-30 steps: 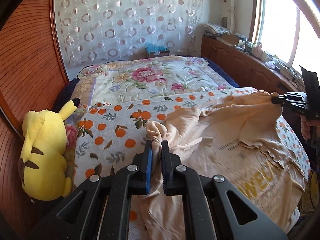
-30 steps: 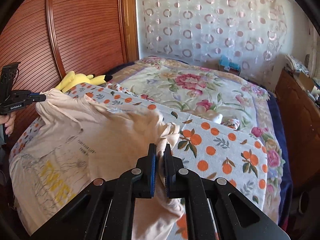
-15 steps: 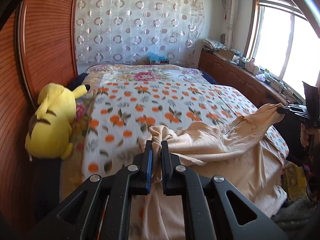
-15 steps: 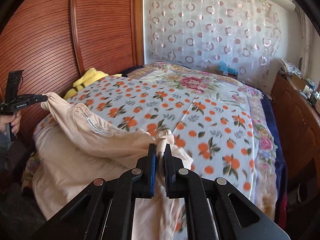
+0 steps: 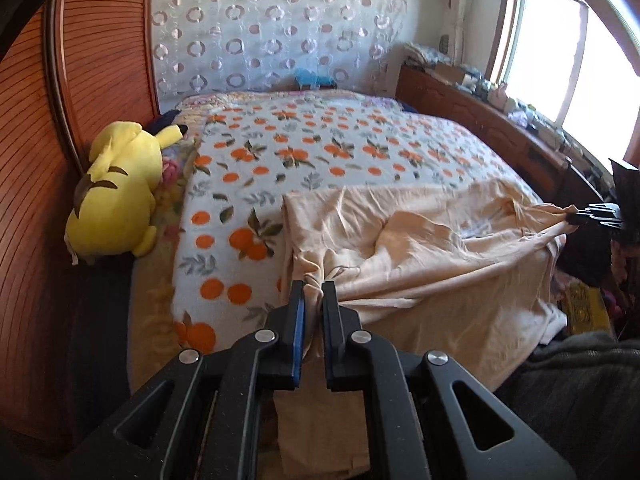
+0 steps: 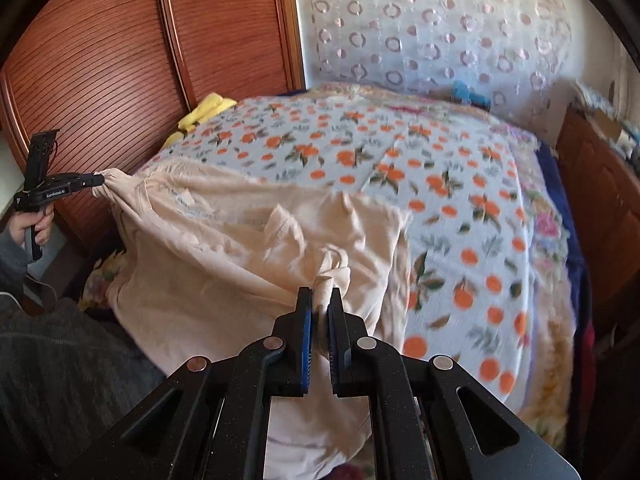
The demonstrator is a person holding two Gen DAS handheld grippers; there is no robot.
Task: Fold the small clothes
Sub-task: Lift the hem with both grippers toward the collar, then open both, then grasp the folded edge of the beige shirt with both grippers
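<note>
The peach garment point(image 5: 420, 240) lies spread over the near end of the bed, on top of the orange-print blanket point(image 5: 320, 148), with its lower part hanging over the bed's near edge. The cloth is wrinkled and shows faint printed lettering near one pinched corner in the right wrist view. The left gripper point(image 5: 313, 286) is clenched on a bunched corner of the garment at the near left of the cloth; fabric is gathered between its two fingers. The right gripper point(image 6: 320, 292) is likewise clamped on a bunched corner at the opposite side, with a fold of cloth pressed between its fingers. Each gripper appears in the other's view, at the frame edge, with the cloth drawn taut toward its tip. A person's hand point(image 6: 38, 224) holds the left gripper's handle, and a grey sleeve point(image 6: 12, 248) is visible beside it. A yellow plush toy point(image 5: 116, 192) lies at the left side of the bed against the wooden wardrobe point(image 5: 100, 60). A patterned curtain point(image 5: 280, 28) hangs behind the bed, and a window point(image 5: 560, 52) stands at the right above a wooden cabinet point(image 5: 480, 116).
</note>
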